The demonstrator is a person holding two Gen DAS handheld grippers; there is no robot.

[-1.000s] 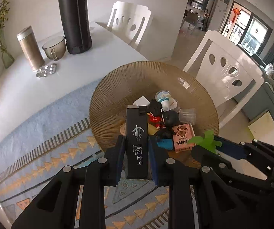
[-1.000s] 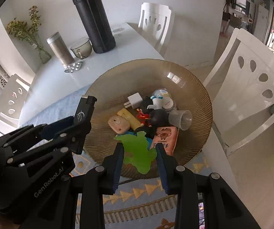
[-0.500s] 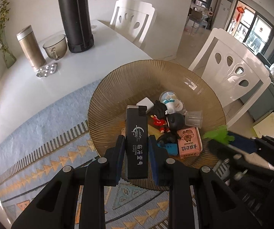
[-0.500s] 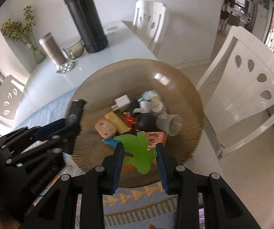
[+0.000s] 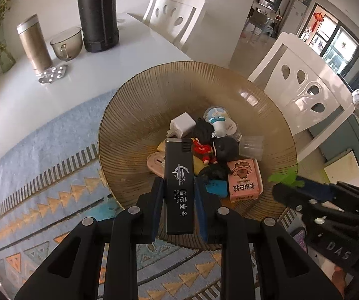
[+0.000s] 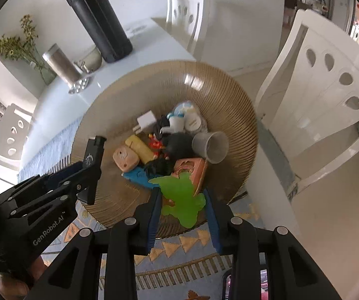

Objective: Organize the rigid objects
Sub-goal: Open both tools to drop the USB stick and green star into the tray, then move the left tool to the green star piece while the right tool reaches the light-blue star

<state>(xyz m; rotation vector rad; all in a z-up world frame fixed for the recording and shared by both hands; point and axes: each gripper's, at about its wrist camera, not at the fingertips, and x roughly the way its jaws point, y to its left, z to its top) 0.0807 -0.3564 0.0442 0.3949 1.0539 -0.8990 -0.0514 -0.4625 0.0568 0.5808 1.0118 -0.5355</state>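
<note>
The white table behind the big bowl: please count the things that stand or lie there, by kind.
Insulated bottles: 2, the black flask and the steel tumbler
Glass cup: 1
Foil pill pack: 1
Vase with flowers: 1
Total: 5

My claws' matt black plastic frames the glossy black lighter (image 5: pixel 179 185) over the ribbed, shiny amber bowl (image 5: pixel 139 115).
</note>
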